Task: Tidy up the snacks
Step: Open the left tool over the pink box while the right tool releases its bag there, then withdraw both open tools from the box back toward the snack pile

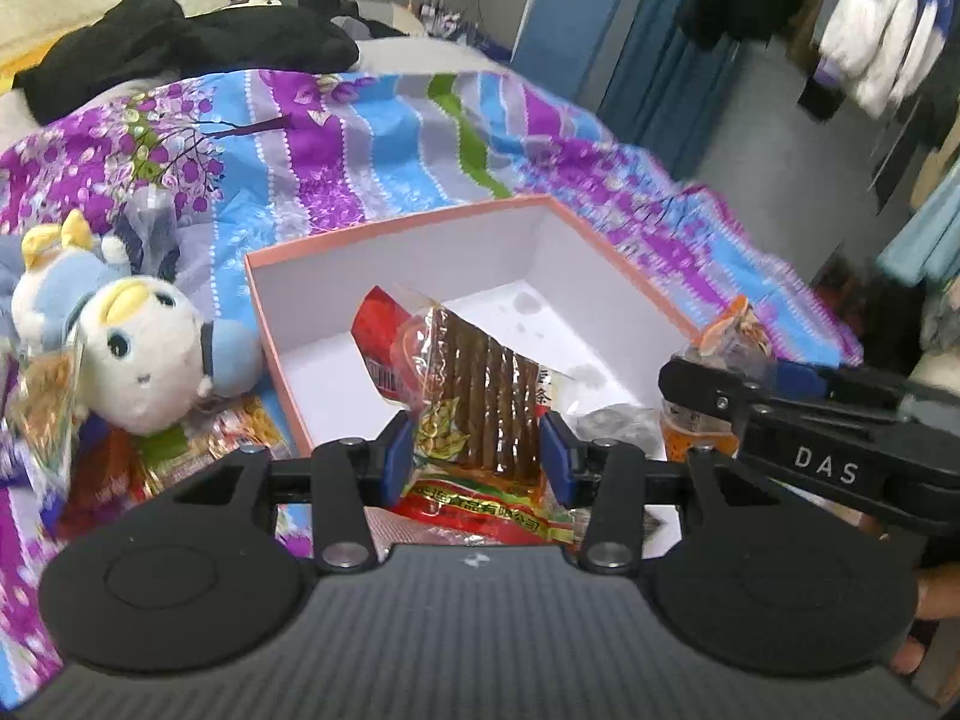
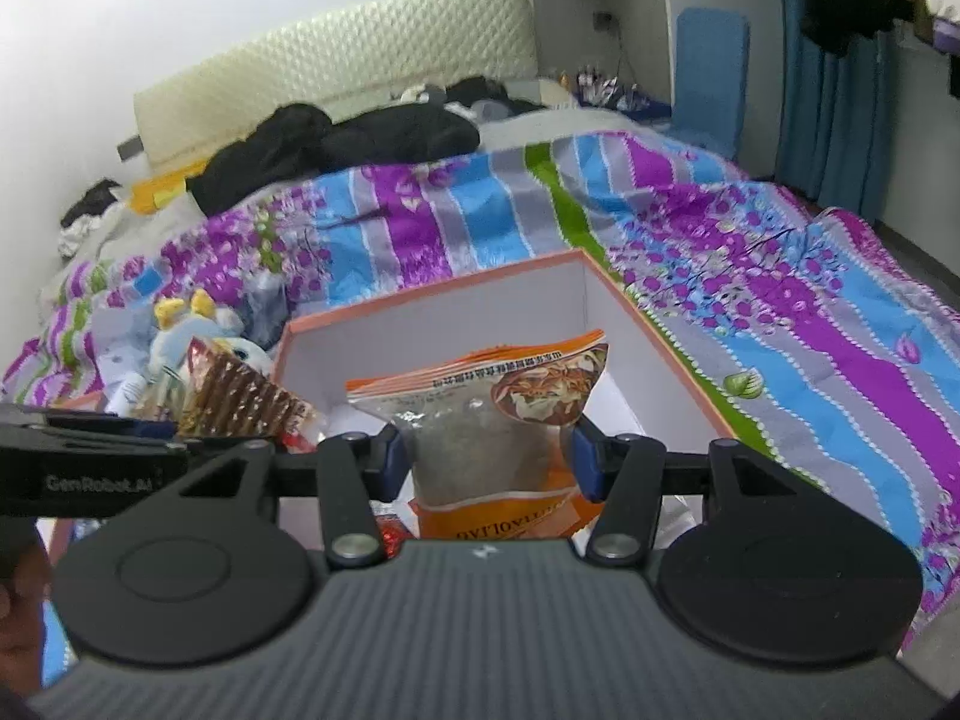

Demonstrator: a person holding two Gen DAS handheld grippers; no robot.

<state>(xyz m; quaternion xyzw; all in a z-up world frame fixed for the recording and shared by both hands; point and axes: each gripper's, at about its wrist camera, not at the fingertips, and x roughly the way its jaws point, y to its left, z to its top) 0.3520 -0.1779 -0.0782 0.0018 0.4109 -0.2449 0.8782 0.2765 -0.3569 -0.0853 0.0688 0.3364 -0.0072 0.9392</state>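
A pink-rimmed white box (image 1: 384,252) lies open on the bed. My left gripper (image 1: 477,450) is shut on a red-and-clear packet of brown snack sticks (image 1: 480,384), held over the box's near edge. My right gripper (image 2: 489,462) is shut on an orange-and-clear snack bag (image 2: 498,414), also above the box (image 2: 432,318). In the left wrist view the right gripper (image 1: 708,360) reaches in from the right with the orange bag (image 1: 738,330). The right wrist view has the left gripper's stick packet (image 2: 240,396) at the left. A silver wrapped item (image 1: 612,423) lies on the box floor.
The bed carries a purple, blue and green flowered quilt (image 1: 360,144). A blue-and-white plush toy (image 1: 120,324) and loose snack packets (image 1: 240,432) lie left of the box. Black clothing (image 2: 360,144) is piled by the headboard. Blue curtains (image 2: 840,90) hang at the right.
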